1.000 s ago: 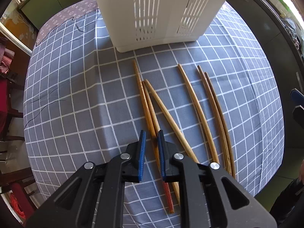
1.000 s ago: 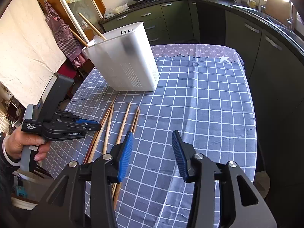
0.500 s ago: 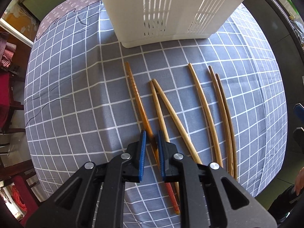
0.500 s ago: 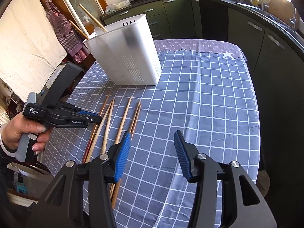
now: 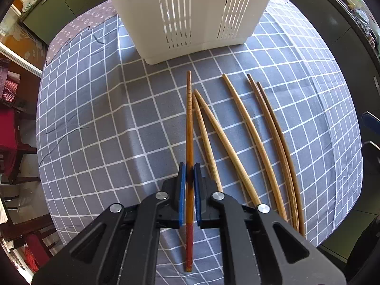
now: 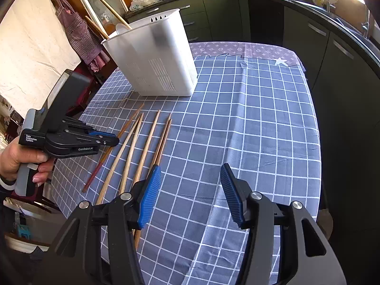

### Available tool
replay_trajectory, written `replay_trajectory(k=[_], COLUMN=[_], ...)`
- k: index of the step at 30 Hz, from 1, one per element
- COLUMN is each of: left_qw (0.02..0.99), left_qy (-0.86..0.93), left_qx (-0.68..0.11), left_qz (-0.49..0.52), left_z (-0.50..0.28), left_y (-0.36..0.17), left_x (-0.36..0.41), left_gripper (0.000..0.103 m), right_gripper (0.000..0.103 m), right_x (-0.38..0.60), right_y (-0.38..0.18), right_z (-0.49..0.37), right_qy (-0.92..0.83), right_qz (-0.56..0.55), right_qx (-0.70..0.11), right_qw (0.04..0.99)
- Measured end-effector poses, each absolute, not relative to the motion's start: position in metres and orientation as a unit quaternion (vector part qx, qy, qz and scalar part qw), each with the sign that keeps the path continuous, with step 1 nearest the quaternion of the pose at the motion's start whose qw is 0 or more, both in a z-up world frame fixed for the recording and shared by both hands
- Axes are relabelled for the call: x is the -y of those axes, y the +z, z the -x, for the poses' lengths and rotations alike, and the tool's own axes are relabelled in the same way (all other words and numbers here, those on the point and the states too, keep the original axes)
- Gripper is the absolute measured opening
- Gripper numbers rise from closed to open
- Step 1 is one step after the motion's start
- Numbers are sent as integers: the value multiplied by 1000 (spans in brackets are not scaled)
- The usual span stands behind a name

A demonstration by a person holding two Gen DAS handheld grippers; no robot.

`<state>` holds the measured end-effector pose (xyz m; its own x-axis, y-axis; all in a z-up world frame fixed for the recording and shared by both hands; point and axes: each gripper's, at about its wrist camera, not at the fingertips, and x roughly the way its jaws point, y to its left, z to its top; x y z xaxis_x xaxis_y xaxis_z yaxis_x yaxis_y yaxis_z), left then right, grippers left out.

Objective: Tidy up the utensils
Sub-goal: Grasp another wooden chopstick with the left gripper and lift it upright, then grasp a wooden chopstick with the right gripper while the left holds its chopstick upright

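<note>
A: Step in hand? Tool state?

B: Pick-up. Left gripper (image 5: 189, 174) clamped on the dark orange wooden chopstick with a red end (image 5: 189, 128), just in front of the white slotted plastic utensil bin (image 5: 190, 11). Right gripper (image 6: 190, 190) just been opening, nothing between.

A: Next?

B: Probably lifting clear, tipping upright, dropping into the bin.

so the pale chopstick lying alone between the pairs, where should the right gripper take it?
Take the lone pale chopstick at mid-shaft, coming straight down with the right gripper open and its pads across the shaft. It lies flat on the checked tablecloth, thin and round, with bare cloth on both sides there.
</note>
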<state>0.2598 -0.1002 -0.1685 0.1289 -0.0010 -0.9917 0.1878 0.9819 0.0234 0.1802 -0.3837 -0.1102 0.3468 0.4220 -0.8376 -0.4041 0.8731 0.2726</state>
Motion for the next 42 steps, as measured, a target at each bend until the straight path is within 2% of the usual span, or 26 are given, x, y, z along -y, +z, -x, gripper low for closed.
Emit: replay_trajectory(k=[8,9,11,13,19,39,42], left_qw=[790,794,803,809,823,840,841], left_qy=[-86,-88,-94,-99,-112,-140,-141], left_qx=[-602,-595,-582,-574,-552,-520,-518], left_qz=[-85,-86,-83,-80,-73,-73,-72], left_z=[-233,-229,-222,-219,-211,-183,-180], left_y=[-121,-116,-106,-100,-85,-71,-70], left_x=[91,90,87,81,76,66,64], left_gripper=[7,7,7,7,7,7,7], right_gripper=[52,50,36,29,16,16,10], right_x=[353,346,332,317,287,238,232], right_y=[-128,-131,-136,-141,-160,-182,-183], right_z=[-203,-206,-211,-213,-218,-223,-221], right_qy=[258,261,269,273,255,217,213], right_qz=[27,31,37,48,93,129,139], right_qx=[-577,-586,-602,-615,-642,-665,-658], right_qw=[774,767,751,738,717,703,709])
